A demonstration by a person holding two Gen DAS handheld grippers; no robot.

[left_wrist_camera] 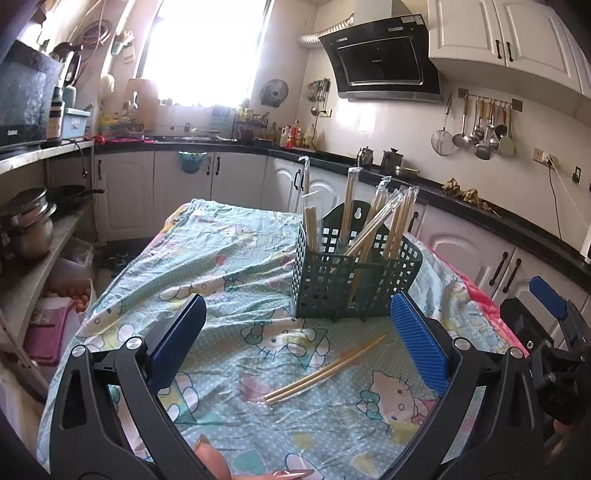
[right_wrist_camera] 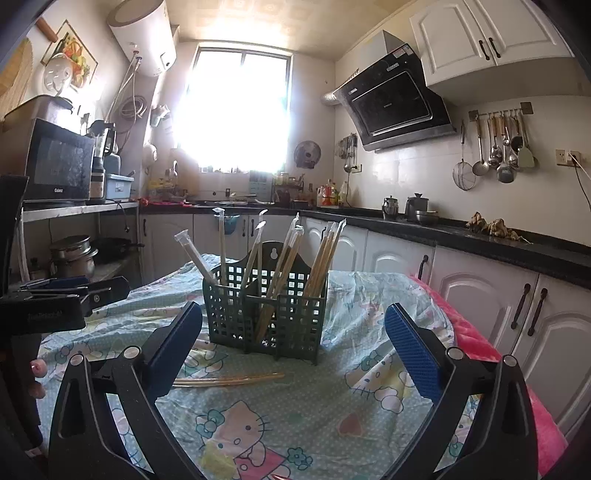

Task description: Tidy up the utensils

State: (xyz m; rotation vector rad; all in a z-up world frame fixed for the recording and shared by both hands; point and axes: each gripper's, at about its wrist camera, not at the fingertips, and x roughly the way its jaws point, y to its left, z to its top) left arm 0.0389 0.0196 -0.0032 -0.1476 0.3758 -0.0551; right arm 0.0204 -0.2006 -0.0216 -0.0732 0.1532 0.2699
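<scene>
Sunlit kitchen: blown-out window (right_wrist_camera: pixel 236 110), white cabinets (right_wrist_camera: pixel 480 33), black countertop (right_wrist_camera: pixel 480 236).

The microwave (right_wrist_camera: pixel 61 164) front reads "Galanz"; other labels are illegible.

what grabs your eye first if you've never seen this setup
The dark green basket in mid-table, bristling with wrapped chopsticks. One wrapped pair lies loose on the cartoon-cat cloth in front of it, between the open left gripper fingers.

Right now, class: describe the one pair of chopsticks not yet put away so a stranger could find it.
Find the green basket on the cartoon-print tablecloth. In front of it lies one wrapped chopstick pair, flat on the cloth; all the others stand upright inside the basket.
</scene>
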